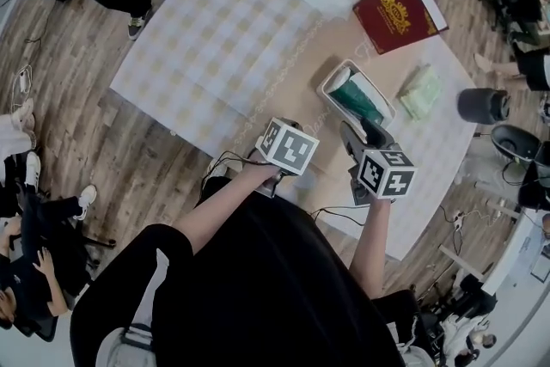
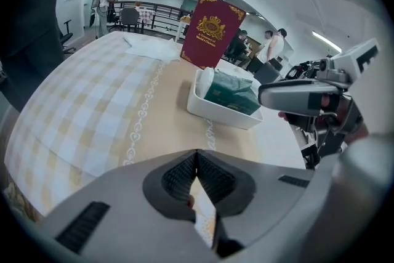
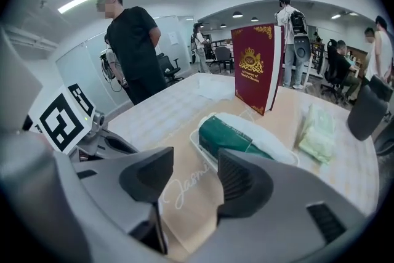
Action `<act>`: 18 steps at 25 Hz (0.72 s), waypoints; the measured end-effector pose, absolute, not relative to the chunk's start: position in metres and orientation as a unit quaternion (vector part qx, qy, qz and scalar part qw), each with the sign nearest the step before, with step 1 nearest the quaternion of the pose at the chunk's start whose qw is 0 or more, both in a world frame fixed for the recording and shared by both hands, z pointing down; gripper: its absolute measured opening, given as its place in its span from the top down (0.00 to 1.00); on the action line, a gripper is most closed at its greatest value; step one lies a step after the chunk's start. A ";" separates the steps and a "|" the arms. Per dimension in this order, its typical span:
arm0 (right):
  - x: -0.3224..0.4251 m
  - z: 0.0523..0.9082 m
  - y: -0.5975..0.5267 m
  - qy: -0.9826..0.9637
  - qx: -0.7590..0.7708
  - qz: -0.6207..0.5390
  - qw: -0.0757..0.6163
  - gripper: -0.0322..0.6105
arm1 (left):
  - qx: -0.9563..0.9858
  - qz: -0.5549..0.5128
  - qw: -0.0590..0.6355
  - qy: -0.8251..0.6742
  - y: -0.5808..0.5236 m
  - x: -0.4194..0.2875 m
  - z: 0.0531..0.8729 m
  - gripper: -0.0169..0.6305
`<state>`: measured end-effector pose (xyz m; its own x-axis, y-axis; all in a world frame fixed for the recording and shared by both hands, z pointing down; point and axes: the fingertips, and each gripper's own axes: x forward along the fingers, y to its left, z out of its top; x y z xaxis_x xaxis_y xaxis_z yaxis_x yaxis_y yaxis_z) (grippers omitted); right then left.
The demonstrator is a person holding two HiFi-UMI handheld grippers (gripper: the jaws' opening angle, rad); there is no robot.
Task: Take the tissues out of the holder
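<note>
At the near edge of the table (image 1: 215,39): right tongs (image 3: 196,164) lined up on the holder (image 2: 215,113), left tongs (image 2: 196,157) held back.
Your right tongs stand released with only table between them, aimed at the green tissue pack (image 3: 229,135) lying in the white holder; judged an approach, not yet a contact. Your left tongs are clenched on nothing, short of the holder, probably kept ready to steady it. Your right tongs cover the pack's near end, so how tightly it sits cannot be told.
</note>
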<state>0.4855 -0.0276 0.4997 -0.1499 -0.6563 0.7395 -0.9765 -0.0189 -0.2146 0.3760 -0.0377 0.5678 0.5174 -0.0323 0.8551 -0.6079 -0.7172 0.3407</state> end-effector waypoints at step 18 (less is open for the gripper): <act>0.534 0.527 -0.062 -0.666 0.569 0.285 0.389 0.39 | 0.794 0.440 0.356 -0.224 -0.051 0.374 0.578 0.96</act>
<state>0.5343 -0.0615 0.5274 -0.0499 -0.5364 0.8425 -0.9797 0.1904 0.0632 0.3739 -0.0509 0.5782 0.5125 -0.0430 0.8576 -0.6688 -0.6463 0.3673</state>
